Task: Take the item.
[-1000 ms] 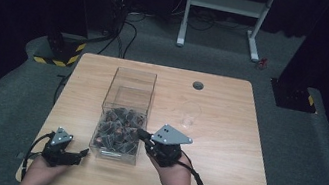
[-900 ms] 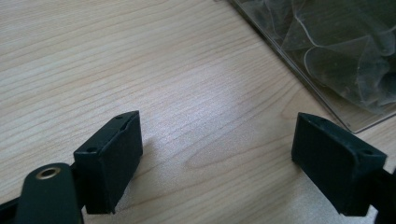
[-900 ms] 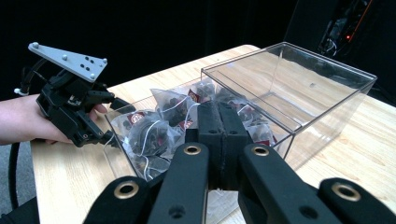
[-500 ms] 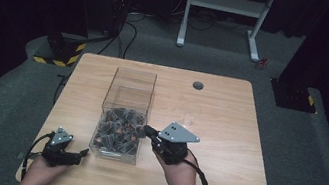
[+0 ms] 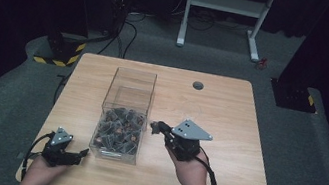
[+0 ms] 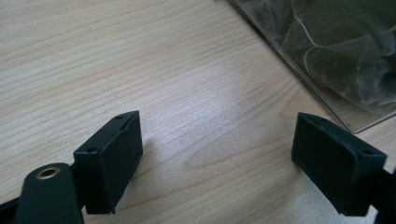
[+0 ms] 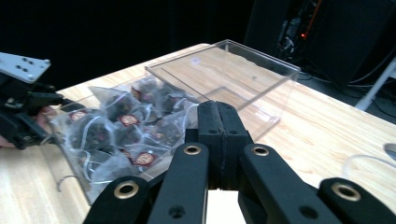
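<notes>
- The right gripper (image 5: 159,126) is held just above the table (image 5: 220,112), its tip pointing at the near right wall of the clear box (image 5: 125,111), very close to it; whether tip and wall touch I cannot make out from above.
- Its jaws are pressed flat together in the right gripper view, pad against pad, with nothing visible between them.
- A grey three-cornered plate (image 5: 191,130) sits on top of that gripper, and the person's right hand (image 5: 189,163) grips it from behind, a cable trailing back along the forearm.
- Just ahead of the closed jaws the box holds a heap of tea bags (image 7: 123,126), see-through pyramid sachets with dark contents and small red tags; they fill the end of the box nearer this gripper, while the far end stands bare.
- The left gripper (image 5: 76,153) rests low at the near edge of the table, just short of the box's near left corner, held by the left hand (image 5: 41,168).
- Its jaws stand wide apart with only bare wood between them in the left gripper view.
- Beyond its right jaw lies the corner of the box (image 6: 327,51), with sachets showing through the wall.
</notes>
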`<state>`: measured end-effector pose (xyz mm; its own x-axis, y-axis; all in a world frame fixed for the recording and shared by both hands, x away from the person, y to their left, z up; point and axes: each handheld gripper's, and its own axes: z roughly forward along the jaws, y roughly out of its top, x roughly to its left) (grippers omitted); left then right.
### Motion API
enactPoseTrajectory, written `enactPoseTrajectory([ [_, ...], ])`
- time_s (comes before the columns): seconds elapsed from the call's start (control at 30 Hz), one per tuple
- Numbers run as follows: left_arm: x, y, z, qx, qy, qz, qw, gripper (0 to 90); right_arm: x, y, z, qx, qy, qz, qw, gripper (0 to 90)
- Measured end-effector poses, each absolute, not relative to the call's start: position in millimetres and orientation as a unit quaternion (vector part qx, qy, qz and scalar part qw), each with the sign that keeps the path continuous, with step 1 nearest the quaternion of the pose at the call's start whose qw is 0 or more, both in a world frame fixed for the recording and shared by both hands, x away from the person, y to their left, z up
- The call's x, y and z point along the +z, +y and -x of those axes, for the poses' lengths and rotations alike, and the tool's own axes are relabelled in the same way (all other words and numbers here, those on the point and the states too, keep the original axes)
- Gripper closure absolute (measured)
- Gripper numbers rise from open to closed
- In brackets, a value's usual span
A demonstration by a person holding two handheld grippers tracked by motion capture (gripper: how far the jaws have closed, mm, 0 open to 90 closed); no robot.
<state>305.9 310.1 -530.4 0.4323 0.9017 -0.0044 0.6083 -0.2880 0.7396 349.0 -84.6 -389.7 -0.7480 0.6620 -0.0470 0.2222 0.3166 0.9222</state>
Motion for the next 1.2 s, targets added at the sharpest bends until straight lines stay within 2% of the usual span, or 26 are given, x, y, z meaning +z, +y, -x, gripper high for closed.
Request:
enactPoseTrajectory([
  [0.67,-530,310,-306,0.214,0.488,-0.773,0.343,16.8,-393,-111,-374,0.49,0.769,-0.322,0.255,90.0],
  [1.2,-530,310,-306,0.214,0.488,-0.773,0.344,16.8,-402,-125,-396,0.478,0.757,-0.355,0.268,90.0],
])
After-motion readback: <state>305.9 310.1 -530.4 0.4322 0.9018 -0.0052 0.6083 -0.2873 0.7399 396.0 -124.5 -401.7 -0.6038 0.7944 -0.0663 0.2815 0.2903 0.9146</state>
